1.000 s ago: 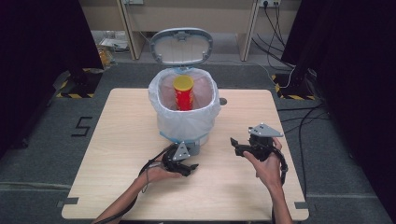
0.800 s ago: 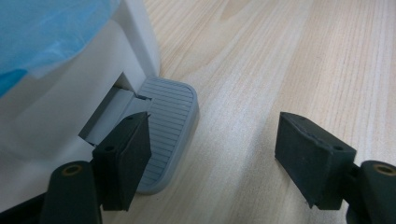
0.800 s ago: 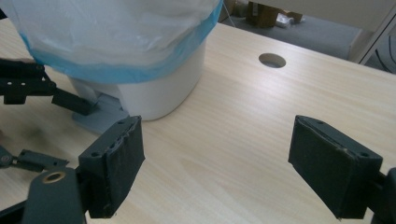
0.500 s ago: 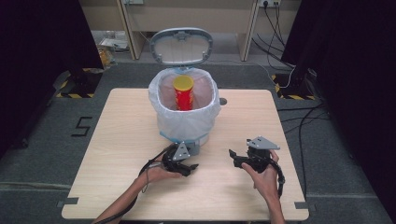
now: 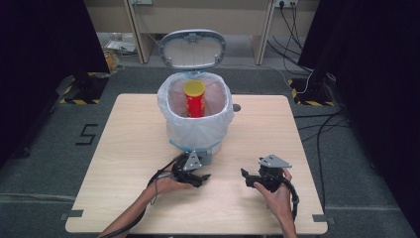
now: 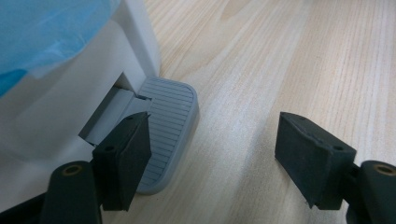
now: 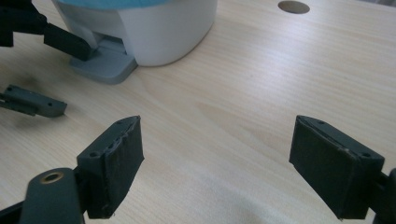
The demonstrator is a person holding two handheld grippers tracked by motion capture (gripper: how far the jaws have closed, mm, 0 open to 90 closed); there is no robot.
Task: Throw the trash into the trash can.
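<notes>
At the near foot of the white pedal bin lay the grey ribbed pedal, jutting out over the desk toward the person's edge, its long axis running from the bin's base outward. The left tongs sat right at it: in the left gripper view one jaw overlapped the pedal's near corner, whether pressing or just over it could not be told, while the other stood well out over bare wood, so the tongs were wide open and held nothing. The right tongs rested farther toward the desk's right side, well apart from the pedal, jaws likewise spread wide and empty; its view had the pedal up and to its left. Left hand clearly nearer. Bin lid stood up and open; a red can with yellow cap stood upright inside the white liner bag. Judged: the lid's state likely turned on that pedal, and any release or press fell to the left tongs. Nothing lay between either tongs and the pedal; only a round hole in the desk farther off.
</notes>
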